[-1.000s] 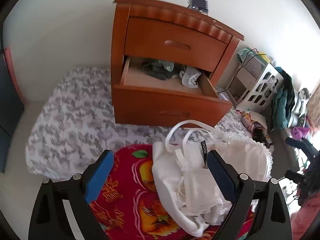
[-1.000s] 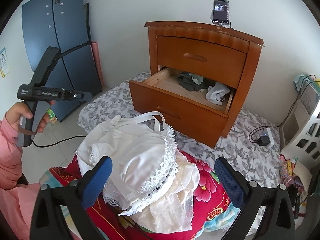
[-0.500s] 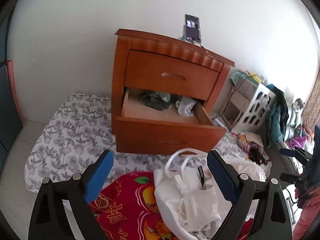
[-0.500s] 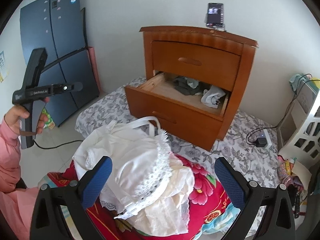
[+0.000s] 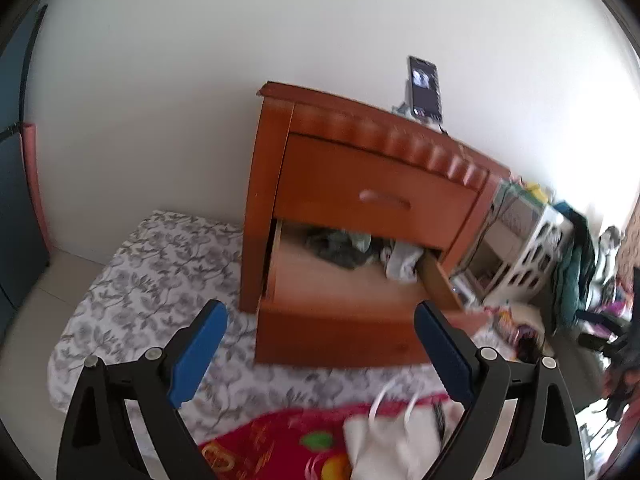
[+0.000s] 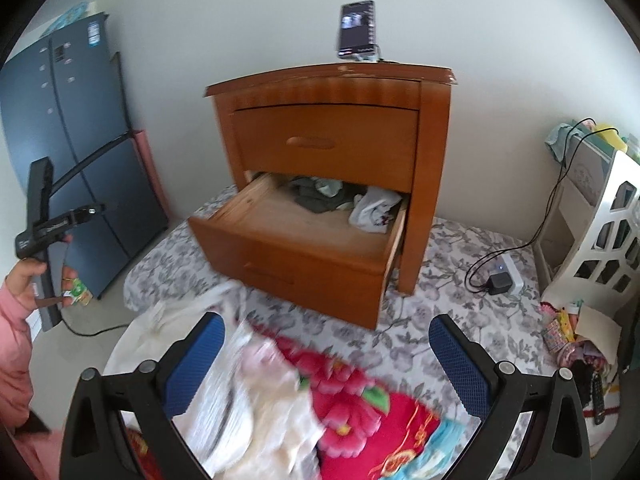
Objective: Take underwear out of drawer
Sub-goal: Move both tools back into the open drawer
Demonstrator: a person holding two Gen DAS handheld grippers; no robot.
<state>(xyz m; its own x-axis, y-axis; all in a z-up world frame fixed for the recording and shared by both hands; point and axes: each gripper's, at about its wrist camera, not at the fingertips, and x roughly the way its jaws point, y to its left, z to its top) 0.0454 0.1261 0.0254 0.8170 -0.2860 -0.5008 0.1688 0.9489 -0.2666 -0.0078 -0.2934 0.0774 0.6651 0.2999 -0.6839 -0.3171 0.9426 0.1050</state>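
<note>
A glossy orange-brown wooden nightstand stood against the white wall at the centre of both views, its lower drawer pulled out. Inside, at the back of the drawer, lay a crumpled dark grey-green garment and, to its right, a white patterned piece of underwear. A black smartphone was propped upright on the nightstand's top. The left gripper hung with its blue-padded fingers spread wide and empty, framing the drawer front. The right gripper was likewise spread wide, holding nothing. Below it, at lower left of the right wrist view, a blurred heap of white lace-trimmed underwear rested on a red floral blanket, which lay on a grey-and-white floral sheet. At far left of that view, a hand in a pink sleeve held the left gripper's black handle before a dark blue refrigerator.
</note>
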